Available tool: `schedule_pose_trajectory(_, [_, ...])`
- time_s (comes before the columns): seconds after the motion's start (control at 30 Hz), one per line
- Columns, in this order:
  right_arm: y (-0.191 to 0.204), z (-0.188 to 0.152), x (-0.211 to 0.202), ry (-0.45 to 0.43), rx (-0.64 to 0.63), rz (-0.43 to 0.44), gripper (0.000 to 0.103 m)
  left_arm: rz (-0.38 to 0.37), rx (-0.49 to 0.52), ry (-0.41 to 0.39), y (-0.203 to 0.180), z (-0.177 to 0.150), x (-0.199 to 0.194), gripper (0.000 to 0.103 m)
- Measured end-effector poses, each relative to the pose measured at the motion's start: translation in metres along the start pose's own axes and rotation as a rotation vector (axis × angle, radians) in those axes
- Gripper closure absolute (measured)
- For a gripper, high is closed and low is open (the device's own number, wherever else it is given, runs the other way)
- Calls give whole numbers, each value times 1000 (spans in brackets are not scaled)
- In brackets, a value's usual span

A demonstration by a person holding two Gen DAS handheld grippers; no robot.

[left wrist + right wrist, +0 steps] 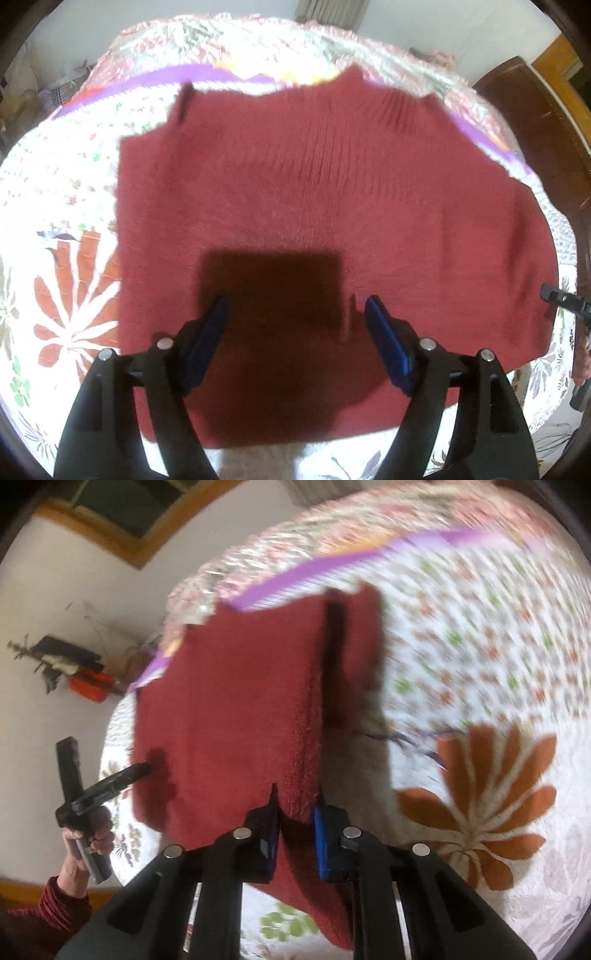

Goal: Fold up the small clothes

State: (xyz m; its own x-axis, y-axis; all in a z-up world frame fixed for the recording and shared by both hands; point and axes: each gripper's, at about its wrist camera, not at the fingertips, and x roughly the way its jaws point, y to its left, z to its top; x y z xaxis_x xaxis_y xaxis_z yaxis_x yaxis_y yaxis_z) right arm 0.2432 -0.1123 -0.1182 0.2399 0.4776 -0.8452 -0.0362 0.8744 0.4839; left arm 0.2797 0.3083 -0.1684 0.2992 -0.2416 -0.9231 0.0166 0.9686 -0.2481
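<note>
Left hand-held gripper (293, 308): released — its blue-padded fingers stand wide apart above the near part of the dark red knitted sweater (314, 206), gripping nothing and throwing a square shadow on the knit.
Right hand-held gripper (295, 805): clenched on a fold of the sweater's edge; the cloth runs between the blue pads and hangs slack below them, lifted off the bed.
Why held so: by my reading, the right side is being raised to carry it over the body of the garment, while the free left one waits over the flat part — probably to steady it or take the next edge.
Sweater: spread across the middle of the white quilted bedspread with orange and green flower print (66, 206), ribbed collar toward the far edge, hem toward the near edge; one side is raised.
Bedspread: a purple band (207, 75) crosses it behind the collar.
Person: in the right wrist view, a hand (86, 843) in a dark red sleeve grips the other tool's handle beside the bed's edge.
Writing: no brand, label or lettering can be read anywhere.
</note>
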Motion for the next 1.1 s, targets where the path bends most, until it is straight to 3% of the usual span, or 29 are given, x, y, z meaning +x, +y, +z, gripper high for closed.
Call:
schedule_pose_trajectory(0.2, [73, 15, 17, 15, -136, 36, 93, 6, -17, -21, 14, -6, -16, 27])
schedule_pose_trajectory(0.3, [101, 16, 34, 50, -183, 95, 94, 9, -29, -27, 20, -10, -24, 27])
schedule_pose_trajectory(0.43, [128, 10, 64, 107, -236, 79, 94, 11, -38, -29, 27, -13, -29, 27])
schedule_pose_trajectory(0.6, [107, 8, 68, 75, -201, -35, 94, 26, -34, -23, 29, -17, -29, 27])
schedule_pose_trajectory(0.8, [26, 4, 21, -18, -45, -173, 93, 20, -48, -4, 30, -18, -20, 27])
schedule_pose_trajectory(0.87, [-4, -2, 18, 5, 10, -238, 86, 16, -44, -1, 25, -17, -17, 27])
schedule_pose_trajectory(0.93, [-20, -6, 15, 8, 38, -242, 65, 16, -29, -1, 17, -15, -14, 27])
schedule_pose_trajectory(0.97, [-30, -7, 12, -11, 63, -209, 59, 16, -18, -2, 13, -15, -13, 27])
schedule_pose_trajectory(1.03, [-42, -6, 10, -24, 99, -121, 33, 15, 4, -2, 4, -14, -12, 27])
schedule_pose_trajectory(1.1, [-53, -3, 15, -7, 112, -42, 27, 17, 27, -1, -4, -13, -11, 27])
